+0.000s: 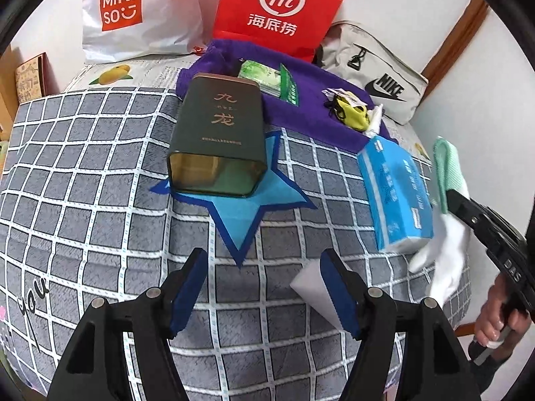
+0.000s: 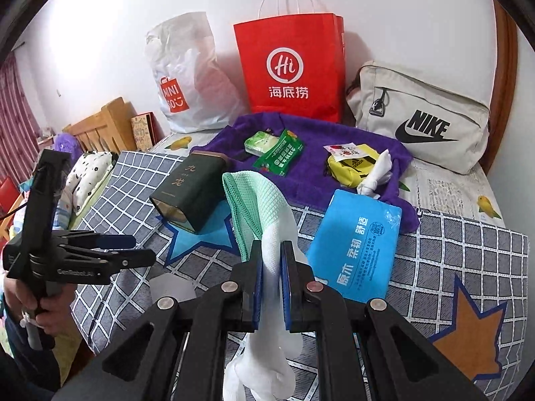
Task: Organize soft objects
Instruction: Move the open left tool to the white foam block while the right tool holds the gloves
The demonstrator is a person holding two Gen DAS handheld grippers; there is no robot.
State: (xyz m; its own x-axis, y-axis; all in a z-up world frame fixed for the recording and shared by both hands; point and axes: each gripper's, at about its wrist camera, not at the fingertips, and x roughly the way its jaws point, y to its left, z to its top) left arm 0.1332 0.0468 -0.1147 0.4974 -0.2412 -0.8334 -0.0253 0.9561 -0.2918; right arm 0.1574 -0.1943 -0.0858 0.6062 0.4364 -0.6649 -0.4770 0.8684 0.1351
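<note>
Mint-green and white, the soft cloth (image 2: 264, 220) sits pinched between your right gripper (image 2: 271, 287)'s blue fingers (image 2: 257, 287), which are closed tight on its white part; the green waffle-textured end stands up above them and the white end hangs down below, off the bed. In your left wrist view the same cloth (image 1: 446, 197) shows at the far right, lifted above the bed's edge beside the blue tissue pack (image 1: 394, 193).

Your left gripper (image 1: 262, 287) hovers over the grey checked blanket (image 1: 83, 183) with its fingers spread apart and nothing between them; a pale flat piece (image 1: 309, 284) lies on the blanket just outside the right-hand finger.

A dark green tin (image 1: 214, 140) lies on its side with its open mouth toward you, resting on a blue star (image 1: 240, 210) printed on the blanket. Behind it a purple towel (image 2: 317, 140) carries a green packet (image 2: 279, 157), a small pale green pack (image 2: 260, 142), a yellow pouch (image 2: 351, 163) and a knotted white item (image 2: 376, 173). Against the wall stand a white Miniso bag (image 2: 187, 80), a red paper bag (image 2: 291, 67) and a beige Nike bag (image 2: 421, 117).
</note>
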